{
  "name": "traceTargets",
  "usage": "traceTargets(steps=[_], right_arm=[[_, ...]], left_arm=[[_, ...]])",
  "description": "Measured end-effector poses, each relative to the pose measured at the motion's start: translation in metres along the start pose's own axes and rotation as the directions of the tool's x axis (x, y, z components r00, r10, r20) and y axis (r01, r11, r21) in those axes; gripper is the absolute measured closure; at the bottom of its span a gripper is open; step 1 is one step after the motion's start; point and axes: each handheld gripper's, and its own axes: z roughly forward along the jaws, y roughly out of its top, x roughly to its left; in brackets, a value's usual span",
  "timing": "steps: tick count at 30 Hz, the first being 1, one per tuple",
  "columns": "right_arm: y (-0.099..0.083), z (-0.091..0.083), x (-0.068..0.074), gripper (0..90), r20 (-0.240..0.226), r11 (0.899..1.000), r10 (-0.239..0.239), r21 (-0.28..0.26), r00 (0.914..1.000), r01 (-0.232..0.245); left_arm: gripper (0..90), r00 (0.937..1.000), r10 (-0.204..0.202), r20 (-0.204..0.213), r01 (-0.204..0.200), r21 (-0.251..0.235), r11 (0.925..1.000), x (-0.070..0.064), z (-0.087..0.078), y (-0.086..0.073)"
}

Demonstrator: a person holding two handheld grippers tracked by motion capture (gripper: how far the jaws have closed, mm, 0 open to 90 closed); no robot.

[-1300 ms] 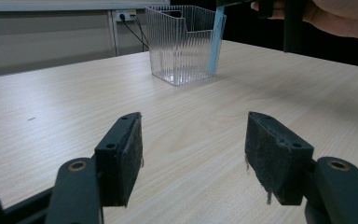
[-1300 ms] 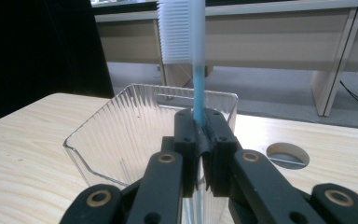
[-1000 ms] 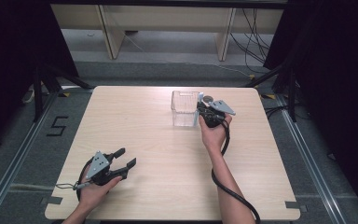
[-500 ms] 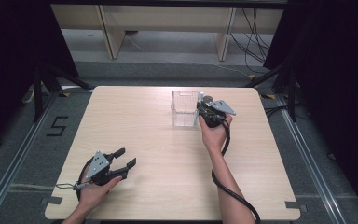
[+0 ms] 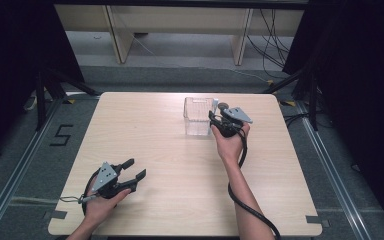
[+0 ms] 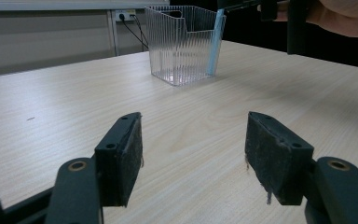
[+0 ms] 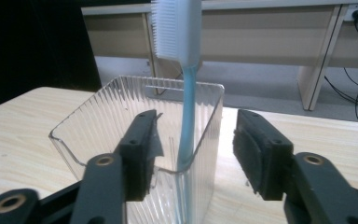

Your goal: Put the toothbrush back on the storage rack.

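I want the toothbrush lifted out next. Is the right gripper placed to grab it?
Probably yes: the right gripper is open with the toothbrush standing between its jaws in the clear container, nothing blocking.

Pale wood table (image 5: 145, 130); floor mark "5" (image 5: 61, 135) left; cables (image 5: 275, 35) far right; shelving (image 5: 180, 20) far.

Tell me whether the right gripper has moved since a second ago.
No. The right gripper sits at the same spot beside the clear container, near the table's far edge, jaws open around a blue toothbrush.
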Motion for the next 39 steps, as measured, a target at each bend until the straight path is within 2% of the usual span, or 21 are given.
traceTargets(steps=[2, 3, 4, 8, 9, 11, 12, 13, 14, 15, 25, 26, 28, 30, 31, 32, 33, 35, 37, 38, 39], right_arm=[[0.000, -0.001, -0.002, 46.8, 0.002, 0.999, -0.039, 0.004, 0.9992, 0.039], [0.000, -0.001, -0.002, 46.8, 0.002, 0.999, -0.039, 0.004, 0.9992, 0.039], [0.000, -0.004, -0.001, 46.1, 0.001, 1.000, -0.011, 0.014, 0.9999, 0.011], [-0.002, -0.009, -0.005, 45.0, -0.001, 0.999, -0.039, 0.037, 0.9992, 0.039], [-0.003, -0.011, -0.005, 44.6, 0.003, 0.998, -0.034, 0.051, 0.9994, 0.033], [-0.005, -0.015, -0.002, 44.5, 0.007, 0.997, 0.011, 0.072, 0.9999, -0.011], [-0.005, -0.015, -0.002, 44.5, 0.007, 0.997, 0.011, 0.072, 0.9999, -0.011], [-0.006, -0.015, -0.006, 44.5, -0.007, 0.997, -0.035, 0.066, 0.9994, 0.036], [-0.007, -0.019, -0.008, 44.5, -0.017, 0.997, -0.047, 0.067, 0.9988, 0.048], [-0.008, -0.022, -0.007, 44.3, -0.002, 0.996, -0.025, 0.082, 0.9997, 0.025], [-0.013, -0.037, -0.009, 43.2, -0.012, 0.993, -0.034, 0.115, 0.9993, 0.035], [-0.014, -0.041, -0.012, 43.5, -0.010, 0.991, -0.069, 0.116, 0.9976, 0.070], [-0.017, -0.045, -0.010, 43.6, -0.022, 0.992, -0.044, 0.118, 0.9988, 0.047], [-0.018, -0.049, -0.011, 43.8, -0.022, 0.990, -0.067, 0.121, 0.9975, 0.069], [-0.019, -0.051, -0.011, 43.7, -0.025, 0.991, -0.058, 0.121, 0.9980, 0.061], [-0.019, -0.053, -0.012, 43.8, -0.022, 0.988, -0.095, 0.124, 0.9953, 0.097], [-0.020, -0.056, -0.011, 43.7, -0.023, 0.989, -0.065, 0.129, 0.9976, 0.068], [-0.021, -0.060, -0.012, 43.8, -0.035, 0.987, -0.077, 0.138, 0.9964, 0.081], [-0.024, -0.064, -0.012, 43.7, -0.025, 0.987, -0.071, 0.142, 0.9972, 0.074], [-0.025, -0.065, -0.014, 43.7, -0.041, 0.985, -0.092, 0.143, 0.9949, 0.097], [-0.025, -0.065, -0.014, 43.7, -0.041, 0.985, -0.092, 0.143, 0.9949, 0.097]], left_arm=[[36.4, 1.0000, -0.001, 0.000, 0.001, 0.000, 1.0000, 0.000, 0.000, 0.000], [36.4, 1.0000, -0.001, 0.000, 0.001, 0.000, 1.0000, 0.000, 0.000, 0.000], [36.4, 1.0000, 0.000, 0.000, 0.000, 0.002, 1.0000, 0.000, 0.000, 0.000], [36.6, 1.0000, 0.001, -0.001, -0.001, 0.002, 1.0000, 0.000, 0.000, 0.000], [36.5, 1.0000, 0.000, -0.001, 0.000, 0.002, 1.0000, 0.000, 0.000, 0.000], [36.5, 1.0000, 0.001, 0.000, -0.001, 0.003, 1.0000, 0.000, 0.000, 0.000], [36.5, 1.0000, 0.001, 0.000, -0.001, 0.003, 1.0000, 0.000, 0.000, 0.000], [36.5, 1.0000, 0.001, -0.001, -0.001, 0.003, 1.0000, 0.000, 0.000, 0.000], [36.5, 1.0000, 0.002, -0.001, -0.002, 0.003, 1.0000, 0.000, 0.000, 0.000], [36.5, 1.0000, 0.002, -0.001, -0.002, 0.003, 1.0000, 0.000, 0.000, 0.000], [36.5, 1.0000, 0.003, -0.003, -0.003, 0.001, 1.0000, -0.001, 0.000, 0.000], [36.5, 1.0000, 0.004, -0.002, -0.004, 0.000, 1.0000, -0.001, 0.000, 0.000], [36.5, 1.0000, 0.004, -0.001, -0.004, 0.001, 1.0000, -0.001, 0.000, 0.000], [36.5, 1.0000, 0.004, -0.002, -0.004, 0.003, 1.0000, -0.001, 0.000, 0.000], [36.5, 1.0000, 0.004, -0.002, -0.004, 0.003, 1.0000, -0.001, 0.000, 0.000], [36.5, 1.0000, 0.002, -0.003, -0.002, 0.004, 1.0000, -0.001, 0.000, 0.000], [36.5, 1.0000, 0.002, -0.003, -0.002, 0.004, 1.0000, -0.001, 0.000, 0.000], [36.5, 1.0000, 0.005, -0.002, -0.005, 0.002, 1.0000, -0.001, 0.000, 0.000], [36.6, 1.0000, 0.005, -0.002, -0.005, 0.003, 1.0000, -0.001, 0.000, 0.000], [36.6, 1.0000, 0.006, -0.003, -0.006, 0.005, 1.0000, -0.001, 0.000, 0.000], [36.6, 1.0000, 0.006, -0.003, -0.006, 0.005, 1.0000, -0.001, 0.000, 0.000]])
